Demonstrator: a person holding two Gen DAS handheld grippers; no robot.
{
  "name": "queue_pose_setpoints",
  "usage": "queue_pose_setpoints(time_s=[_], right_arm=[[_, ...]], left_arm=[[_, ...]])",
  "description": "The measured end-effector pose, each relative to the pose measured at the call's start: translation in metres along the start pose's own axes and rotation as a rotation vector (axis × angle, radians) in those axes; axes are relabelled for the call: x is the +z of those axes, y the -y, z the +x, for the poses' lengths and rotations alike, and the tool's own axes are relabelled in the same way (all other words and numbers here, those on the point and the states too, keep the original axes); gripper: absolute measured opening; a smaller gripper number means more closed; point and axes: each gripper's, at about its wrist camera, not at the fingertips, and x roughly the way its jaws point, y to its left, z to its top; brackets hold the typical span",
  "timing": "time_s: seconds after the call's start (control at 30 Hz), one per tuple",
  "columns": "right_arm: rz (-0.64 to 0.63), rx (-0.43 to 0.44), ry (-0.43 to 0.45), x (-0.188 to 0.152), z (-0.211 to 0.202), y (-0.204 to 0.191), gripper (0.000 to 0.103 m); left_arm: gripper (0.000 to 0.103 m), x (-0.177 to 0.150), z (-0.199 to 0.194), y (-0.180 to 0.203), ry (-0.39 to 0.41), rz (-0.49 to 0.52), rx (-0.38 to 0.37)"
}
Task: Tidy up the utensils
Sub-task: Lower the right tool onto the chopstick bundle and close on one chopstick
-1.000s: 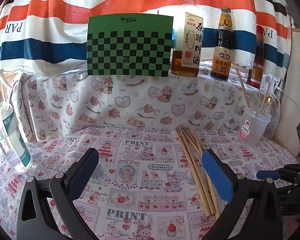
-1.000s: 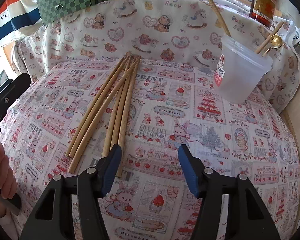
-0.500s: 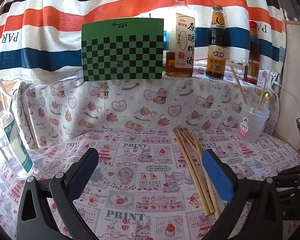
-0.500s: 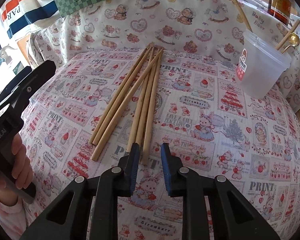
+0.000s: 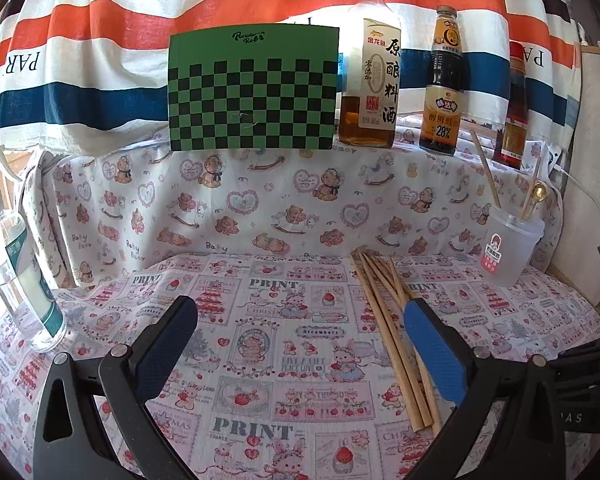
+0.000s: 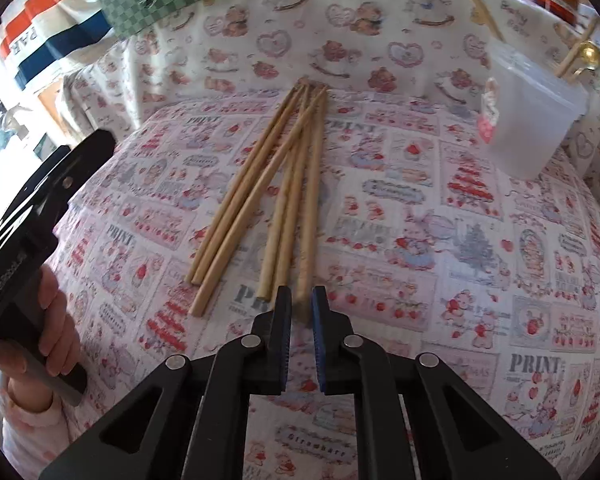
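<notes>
Now right gripper [image 6: 301, 306] clenched on rightmost pale wooden chopstick's [image 6: 310, 216] near end, shaft pointing toward tabletop's back edge; left gripper [image 5: 300, 344] released.

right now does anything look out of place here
Yes: six wooden chopsticks lie loose and fanned on the tablecloth, one crossing others, while the plastic cup already holds utensils. Right gripper is closing on one.

The right gripper [image 6: 301, 307] is closing down from wide open, its jaws now pinching the rightmost chopstick's [image 6: 310, 200] near end.
</notes>
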Motion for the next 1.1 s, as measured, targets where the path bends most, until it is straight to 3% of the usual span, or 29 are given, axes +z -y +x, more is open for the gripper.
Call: queue_pose_setpoints(time_s=[0.17, 0.83, 1.1], right_arm=[[-0.094, -0.083, 0.011, -0.004, 0.001, -0.017, 0.012], [-0.074, -0.059, 0.007, -0.003, 0.005, -0.016, 0.012], [0.024, -0.022, 0.005, -0.001, -0.001, -0.002, 0.012]], left_arm=[[0.102, 0.0, -0.001, -0.001, 0.005, -0.004, -0.004], [0.102, 0.0, 0.001, -0.002, -0.008, -0.014, 0.002], [0.102, 0.0, 0.001, -0.002, -0.008, -0.012, 0.001]])
